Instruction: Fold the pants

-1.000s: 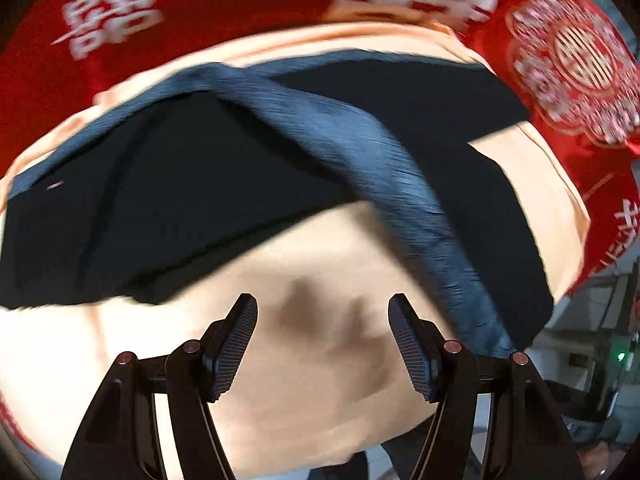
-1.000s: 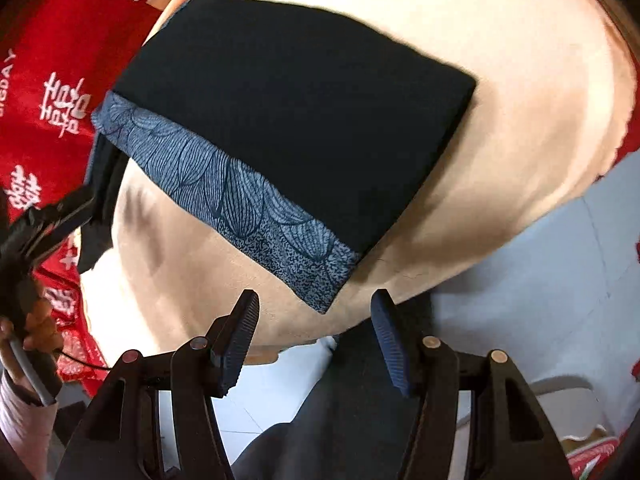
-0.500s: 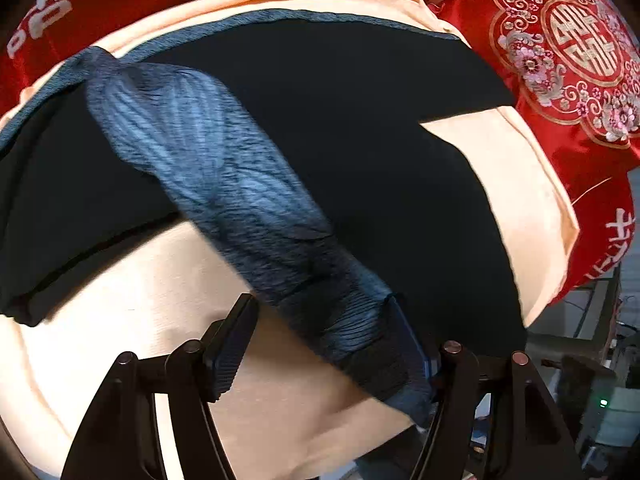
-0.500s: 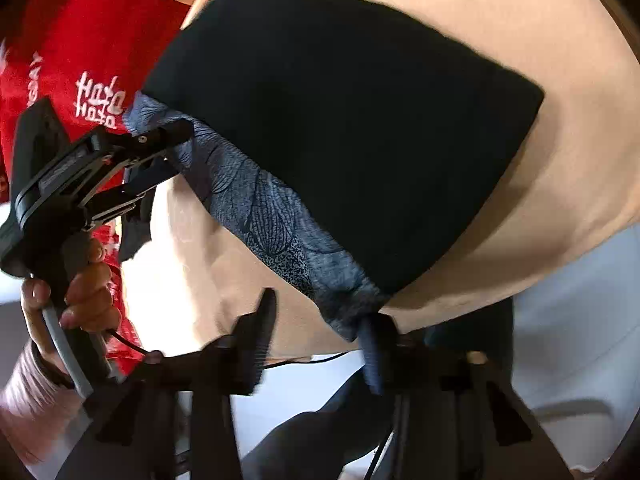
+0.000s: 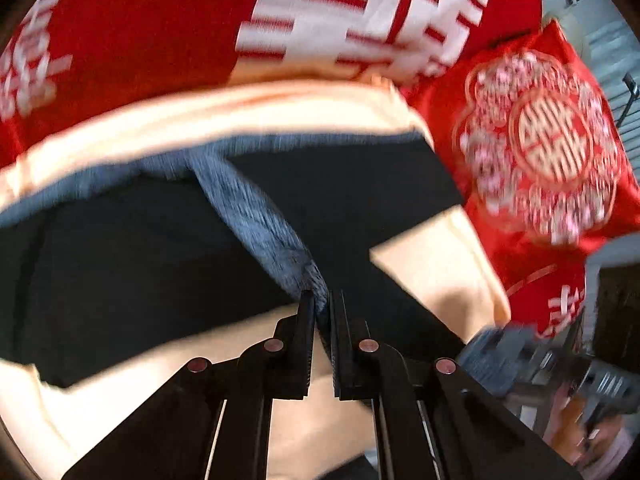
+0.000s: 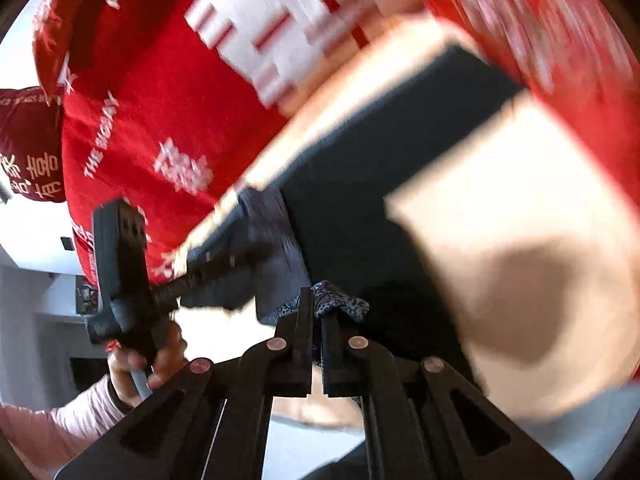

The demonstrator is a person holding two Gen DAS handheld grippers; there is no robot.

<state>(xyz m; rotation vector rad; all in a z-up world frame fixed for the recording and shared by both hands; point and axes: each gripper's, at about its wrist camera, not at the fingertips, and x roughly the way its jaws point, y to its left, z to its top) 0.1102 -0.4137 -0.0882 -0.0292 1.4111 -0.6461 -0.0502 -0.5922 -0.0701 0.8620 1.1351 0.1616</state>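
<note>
Pants (image 5: 120,264), black with a blue patterned band, lie spread on a peach sheet (image 5: 432,264) in the left wrist view, their long axis running roughly side to side across the picture. The patterned band (image 5: 260,216) slants from the far edge of the cloth down toward the camera, and its near end sits pinched between the closed fingers of the left gripper (image 5: 320,304). Red bedding with white characters (image 5: 160,32) fills the far side, and a red embroidered cushion (image 5: 544,152) lies to the right. The other gripper appears blurred at the lower right edge, with a bit of patterned cloth at its tip.

Seen from the right wrist, the pants (image 6: 380,168) stretch diagonally from the upper right down toward the lower left on the peach sheet (image 6: 520,208). The right gripper (image 6: 316,308) is clamped on a bunched piece of the patterned band (image 6: 340,300). The left gripper (image 6: 264,248), held by a hand (image 6: 148,364) in a pink sleeve, meets the same patterned edge just to the left. Motion blur smears both views.
</note>
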